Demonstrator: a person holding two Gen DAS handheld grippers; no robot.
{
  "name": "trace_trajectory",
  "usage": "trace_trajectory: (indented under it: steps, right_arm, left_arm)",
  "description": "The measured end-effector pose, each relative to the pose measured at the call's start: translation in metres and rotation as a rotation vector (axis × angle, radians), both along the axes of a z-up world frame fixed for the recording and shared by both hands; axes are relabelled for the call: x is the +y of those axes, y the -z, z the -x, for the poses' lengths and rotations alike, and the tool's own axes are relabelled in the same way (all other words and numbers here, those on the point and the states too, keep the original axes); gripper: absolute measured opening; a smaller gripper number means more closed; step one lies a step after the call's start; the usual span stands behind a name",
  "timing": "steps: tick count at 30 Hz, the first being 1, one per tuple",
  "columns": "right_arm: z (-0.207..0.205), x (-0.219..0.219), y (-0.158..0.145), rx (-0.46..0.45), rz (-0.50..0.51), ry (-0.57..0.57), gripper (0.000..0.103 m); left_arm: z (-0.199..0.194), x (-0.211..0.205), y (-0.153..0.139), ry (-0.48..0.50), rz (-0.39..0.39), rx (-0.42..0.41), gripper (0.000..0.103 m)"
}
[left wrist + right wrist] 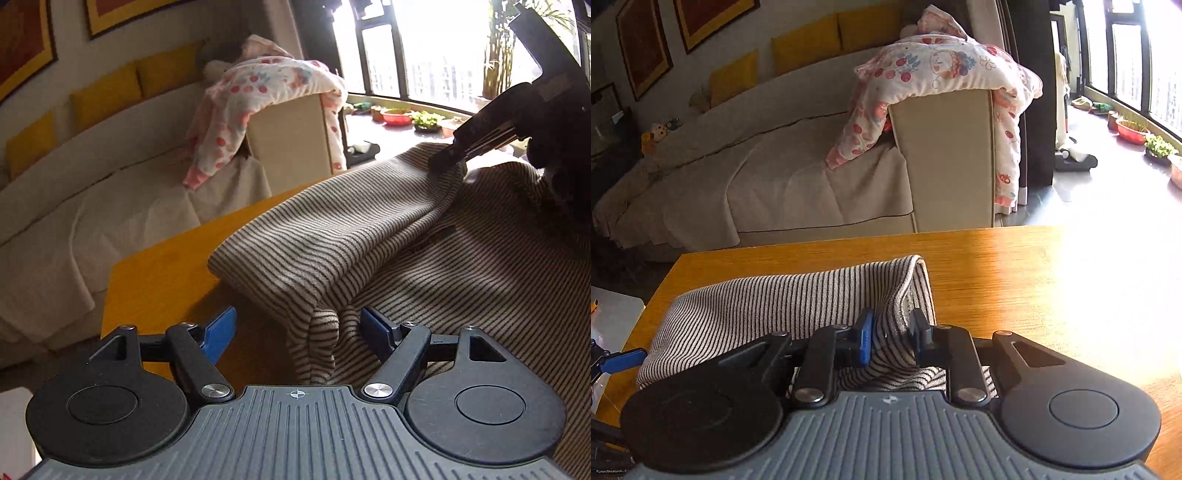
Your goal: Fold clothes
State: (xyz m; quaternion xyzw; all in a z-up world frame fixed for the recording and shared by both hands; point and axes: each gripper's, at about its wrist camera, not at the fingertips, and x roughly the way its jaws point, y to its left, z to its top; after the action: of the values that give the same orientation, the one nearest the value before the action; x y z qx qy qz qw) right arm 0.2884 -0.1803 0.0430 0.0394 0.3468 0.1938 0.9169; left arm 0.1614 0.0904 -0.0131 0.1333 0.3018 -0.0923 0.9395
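Note:
A beige garment with thin dark stripes (332, 240) lies partly folded on the wooden table (159, 277). My left gripper (298, 330) is open, its blue pads wide apart on either side of a hanging fold of the cloth. My right gripper (892, 338) is shut on a bunched edge of the striped garment (783, 306), holding it lifted a little above the table (1034, 280). The right gripper also shows in the left wrist view (448, 155), pinching the far edge. The left gripper's blue pad (624, 360) shows at the left edge of the right wrist view.
A beige sofa (775, 184) with yellow cushions stands behind the table. A white floral garment (942, 70) hangs over its armrest. Plant pots and bowls (1134, 131) sit on the floor by the bright window at right.

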Motion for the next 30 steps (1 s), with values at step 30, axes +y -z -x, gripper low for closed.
trace_trajectory:
  steps: [30]
  right_arm:
    - [0.254, -0.245, -0.007, 0.336, -0.437, 0.492, 0.027]
  left_arm:
    - [0.038, -0.014, -0.005, 0.123, 0.589, 0.11, 0.096]
